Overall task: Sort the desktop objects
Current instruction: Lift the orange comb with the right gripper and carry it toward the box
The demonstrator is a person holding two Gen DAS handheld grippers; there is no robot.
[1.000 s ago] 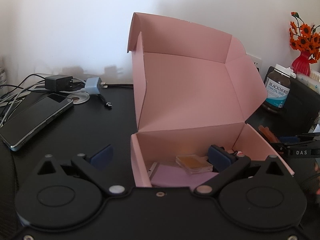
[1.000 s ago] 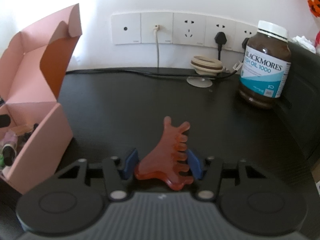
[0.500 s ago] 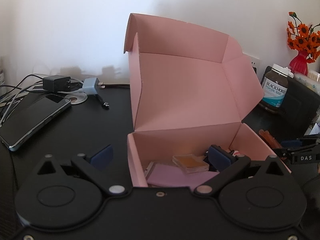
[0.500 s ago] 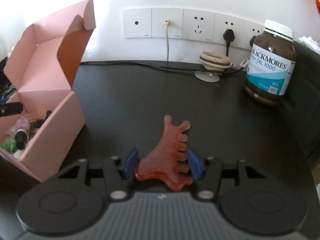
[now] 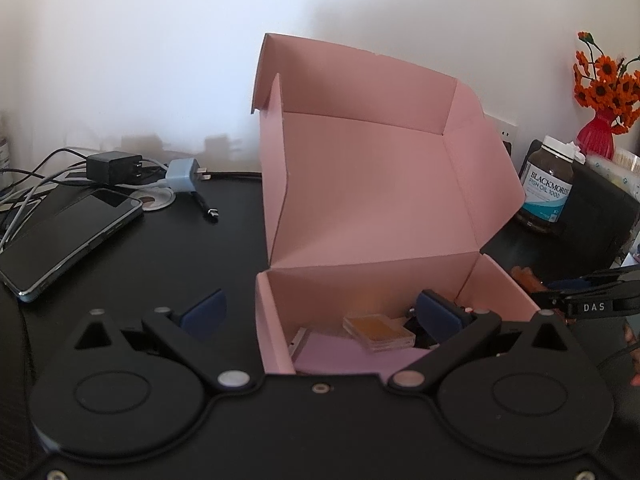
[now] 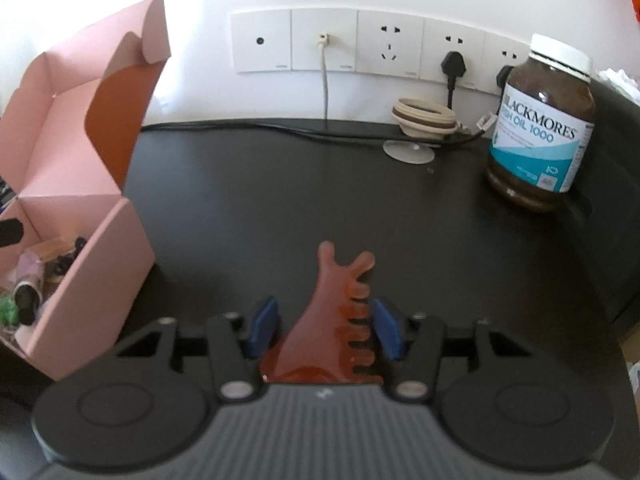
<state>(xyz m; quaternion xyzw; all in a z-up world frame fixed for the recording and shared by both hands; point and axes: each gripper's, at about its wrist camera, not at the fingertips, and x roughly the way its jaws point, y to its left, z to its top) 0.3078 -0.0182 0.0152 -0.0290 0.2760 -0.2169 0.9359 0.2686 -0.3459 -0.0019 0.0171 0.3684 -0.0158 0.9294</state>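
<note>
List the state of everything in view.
Box: lid open.
Bottle: upright, capped.
Phone: flat, screen dark.
Clip: on desk, between right jaws.
Left gripper: open, straddling box wall.
Right gripper: closing round clip, not gripping yet.

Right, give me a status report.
Left gripper open, astride pink box wall. Right gripper closing around hair clip on desk, not yet pinched. Nothing between clip and box.
</note>
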